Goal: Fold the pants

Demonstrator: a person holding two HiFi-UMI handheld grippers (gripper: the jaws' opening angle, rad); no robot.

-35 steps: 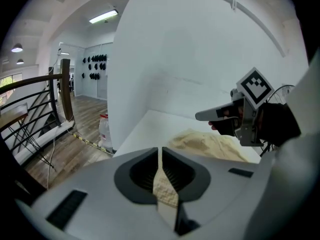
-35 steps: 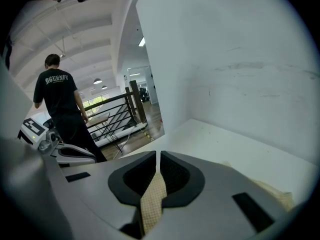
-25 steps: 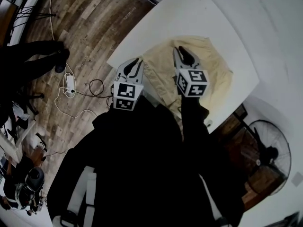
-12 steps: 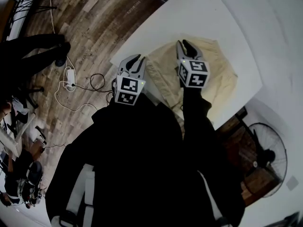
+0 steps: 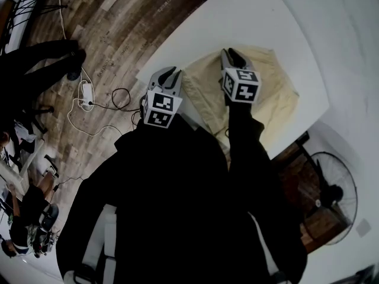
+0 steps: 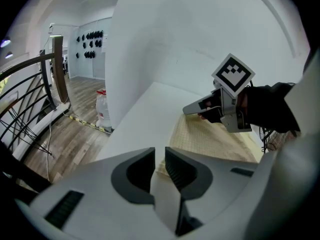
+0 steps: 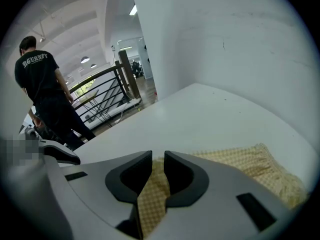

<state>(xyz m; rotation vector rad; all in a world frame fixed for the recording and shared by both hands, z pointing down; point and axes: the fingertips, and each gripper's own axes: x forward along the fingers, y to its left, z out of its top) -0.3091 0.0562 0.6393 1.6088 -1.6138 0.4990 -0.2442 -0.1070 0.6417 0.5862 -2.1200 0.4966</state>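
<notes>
Yellow checked pants [image 5: 275,93] lie spread on the white table [image 5: 249,16], with their near edge by the table's front side. My left gripper [image 5: 168,74] is at the pants' near-left corner; in the left gripper view its jaws [image 6: 159,166] stand close together with a pale strip of cloth between them. My right gripper [image 5: 231,56] is over the middle of the pants, shut on a fold of checked fabric [image 7: 152,194]. More of the pants [image 7: 250,161] lies flat beyond it. The right gripper [image 6: 192,108] also shows in the left gripper view, above the cloth [image 6: 210,139].
The table stands against a white wall. Left of it is wooden floor with cables and a power strip [image 5: 83,93]. A fan [image 5: 328,194] stands at the right. A person in black [image 7: 45,94] stands by a railing [image 6: 30,84].
Both grippers have moved a little farther over the table, the right one more. The held fabric has gone with them.
</notes>
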